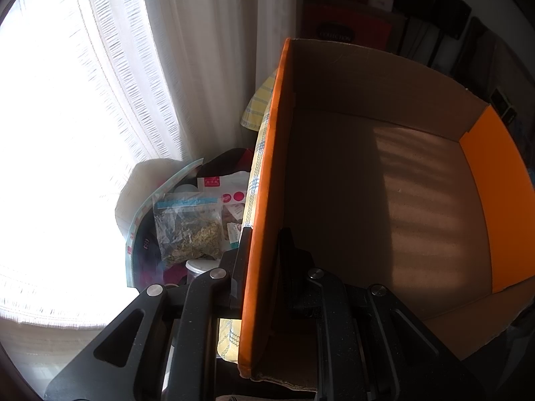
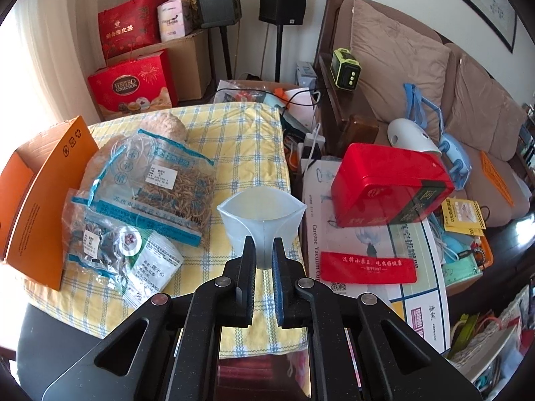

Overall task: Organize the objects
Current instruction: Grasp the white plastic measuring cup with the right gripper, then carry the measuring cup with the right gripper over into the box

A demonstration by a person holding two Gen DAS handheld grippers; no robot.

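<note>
Over the checked yellow tablecloth (image 2: 247, 133), right gripper (image 2: 262, 250) pinching a translucent plastic cup (image 2: 261, 217) between nearly closed fingers, left gripper (image 1: 262, 250) clamping the orange cardboard box (image 1: 264, 200) wall.

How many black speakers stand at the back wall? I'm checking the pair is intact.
2: the left speaker stands behind the cardboard boxes, the right speaker beside the sofa's end. Others may be hidden.
</note>
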